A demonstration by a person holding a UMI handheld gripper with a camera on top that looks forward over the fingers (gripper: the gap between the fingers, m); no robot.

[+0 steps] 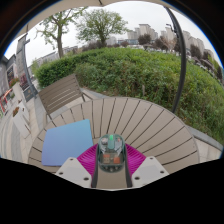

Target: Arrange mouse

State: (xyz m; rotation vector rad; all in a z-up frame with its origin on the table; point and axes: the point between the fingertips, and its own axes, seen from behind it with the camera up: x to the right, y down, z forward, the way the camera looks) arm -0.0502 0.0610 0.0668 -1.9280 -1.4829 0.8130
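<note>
A translucent computer mouse (111, 152), with green and reddish parts showing inside, sits between my gripper's (111, 160) two fingers. Both magenta pads (88, 157) press against its sides, and it is held above the round wooden slatted table (150, 125). A light blue mouse mat (67, 141) lies on the table just ahead and to the left of the fingers.
A wooden slatted chair (62, 95) stands beyond the table on the left. More furniture (12, 100) is at the far left. A green hedge (150, 70) runs behind the table, with trees and buildings further off.
</note>
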